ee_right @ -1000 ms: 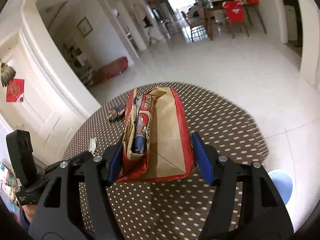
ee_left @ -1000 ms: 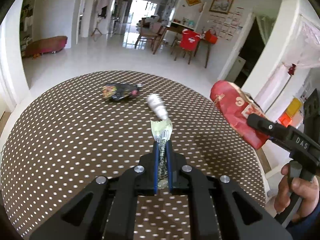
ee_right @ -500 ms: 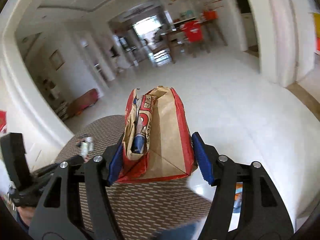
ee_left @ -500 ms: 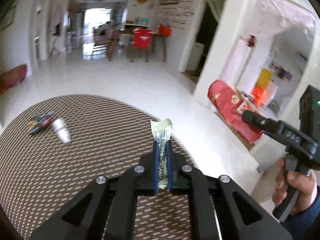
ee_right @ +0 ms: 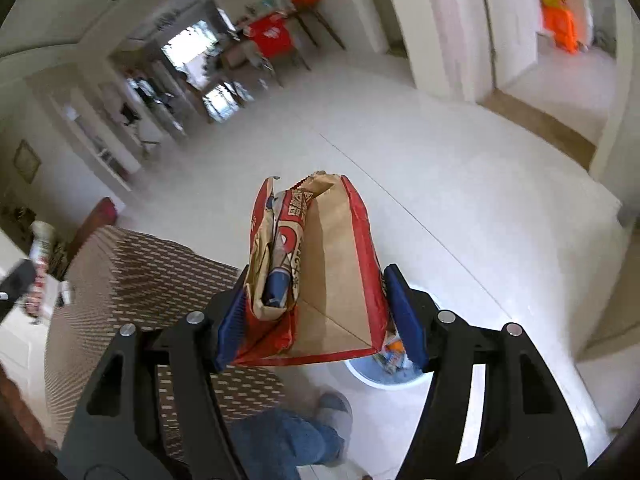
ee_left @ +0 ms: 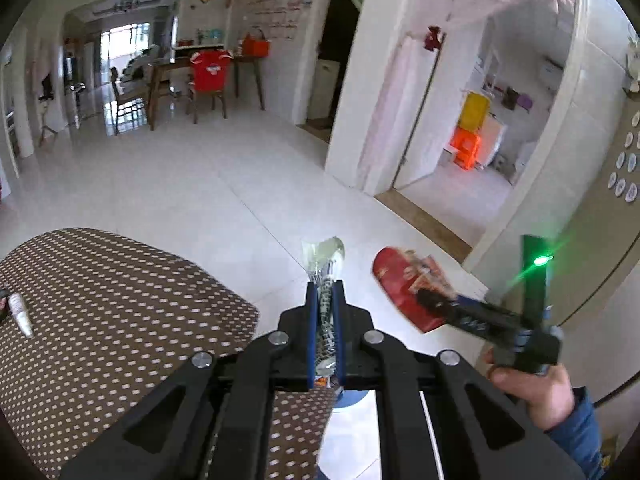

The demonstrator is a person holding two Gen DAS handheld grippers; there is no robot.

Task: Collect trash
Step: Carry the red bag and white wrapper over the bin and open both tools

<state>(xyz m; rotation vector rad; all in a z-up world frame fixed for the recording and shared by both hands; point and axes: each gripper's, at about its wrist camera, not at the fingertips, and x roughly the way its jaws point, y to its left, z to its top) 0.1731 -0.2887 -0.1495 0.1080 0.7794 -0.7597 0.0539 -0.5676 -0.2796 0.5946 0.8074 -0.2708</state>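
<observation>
A crumpled paper bag (ee_right: 320, 264) is clamped in the right gripper (ee_right: 320, 316) above the blue bin (ee_right: 384, 376); a wrapper (ee_left: 325, 280) is pinched in the closed left gripper (ee_left: 324, 320). Release is best made directly over the bin.

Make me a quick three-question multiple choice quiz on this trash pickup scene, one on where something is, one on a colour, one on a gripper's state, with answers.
1. Where is the blue bin?
A. on the table
B. on the floor below the right gripper
C. on a chair

2. What colours is the paper bag?
A. red and brown
B. green and white
C. black and yellow

3. What is the left gripper doing?
A. standing open and empty
B. shut on a thin wrapper
C. pressing on the table

Answers:
1 B, its rim shows on the white floor under the right gripper, beside the dotted table.
2 A, red edges around a brown panel.
3 B, the blue pads close on the clear wrapper that sticks out ahead.
</observation>
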